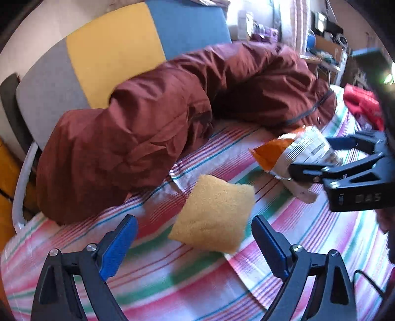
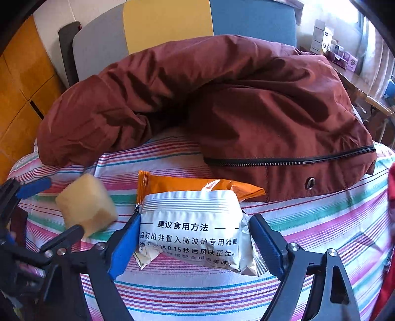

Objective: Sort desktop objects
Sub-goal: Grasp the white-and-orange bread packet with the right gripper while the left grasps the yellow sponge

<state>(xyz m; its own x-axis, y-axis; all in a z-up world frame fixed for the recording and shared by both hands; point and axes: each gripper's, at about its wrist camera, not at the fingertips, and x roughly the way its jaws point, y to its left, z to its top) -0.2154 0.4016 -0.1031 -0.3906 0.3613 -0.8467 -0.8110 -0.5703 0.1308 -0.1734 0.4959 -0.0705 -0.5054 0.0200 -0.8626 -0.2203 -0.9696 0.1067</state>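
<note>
Sponge (image 1: pixel 213 218) motion-blurred; red cloth (image 1: pixel 364 105) cut off by right claw (image 1: pixel 318 158).

Striped cloth (image 2: pixel 197 291) over the surface, rust-brown jacket (image 2: pixel 222 98) heaped behind, chair back in grey, yellow and blue panels (image 2: pixel 167 22), orange wooden cabinet doors (image 2: pixel 22 81) left, cluttered sunlit shelf (image 2: pixel 343 56) right.

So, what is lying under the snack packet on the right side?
The snack packet lies on the striped cloth; stripes show all around it. Whatever is directly beneath it is covered. Behind it lies the brown jacket.
</note>
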